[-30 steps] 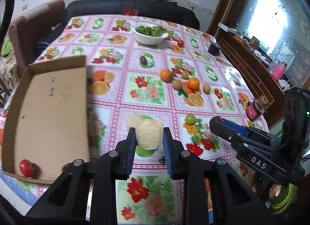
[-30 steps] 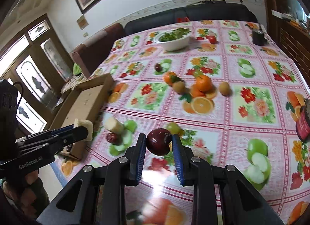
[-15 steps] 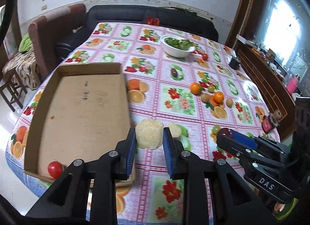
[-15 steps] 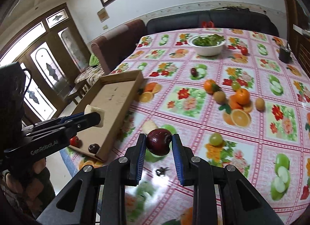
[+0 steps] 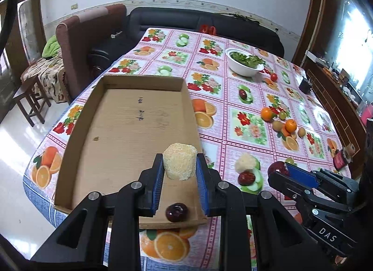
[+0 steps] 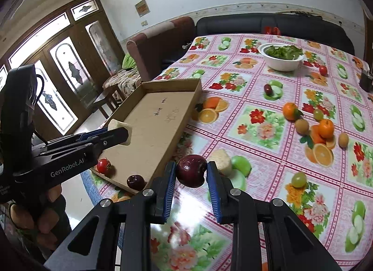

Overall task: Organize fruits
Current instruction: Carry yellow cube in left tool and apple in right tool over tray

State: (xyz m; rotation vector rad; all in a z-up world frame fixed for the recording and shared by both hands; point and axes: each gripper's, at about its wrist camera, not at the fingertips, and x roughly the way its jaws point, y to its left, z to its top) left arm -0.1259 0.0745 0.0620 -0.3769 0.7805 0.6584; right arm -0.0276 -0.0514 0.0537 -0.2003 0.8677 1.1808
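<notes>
Cardboard is what the coming move turns on: a shallow brown cardboard tray [image 5: 121, 131] lies at the left of the flower-and-fruit printed tablecloth [image 5: 247, 128], its long axis running away from the person toward the far sofa. Already in it, near the near edge, are a small red tomato [image 6: 103, 166] and a dark red plum-like fruit [image 5: 176, 211].

The left gripper [image 5: 179, 173] is clamped on a pale yellow, rough-skinned cylinder of cut fruit [image 5: 180, 164], its blue pads pressing both flat sides. That piece hangs over the tray's near right part, inside the right wall, so from the fingers the tray floor lies straight below. This hand is plainly the nearer one to a drop.

The right gripper [image 6: 191, 175] is closed tight on a glossy dark red round fruit [image 6: 191, 170], held clear of the cloth. It sits outside the tray, just beyond the right wall, so the tray lies to its left and slightly ahead; it would likely need to cross that wall before letting go.

Farther right, a second pale cut piece [image 6: 222, 160] and a dark red date-like fruit [image 5: 246, 177] rest on the cloth, with oranges [image 6: 326, 128], brown kiwis [image 6: 302, 126] and green grapes [image 6: 298, 179] well apart beyond them, not yet gathered.
</notes>
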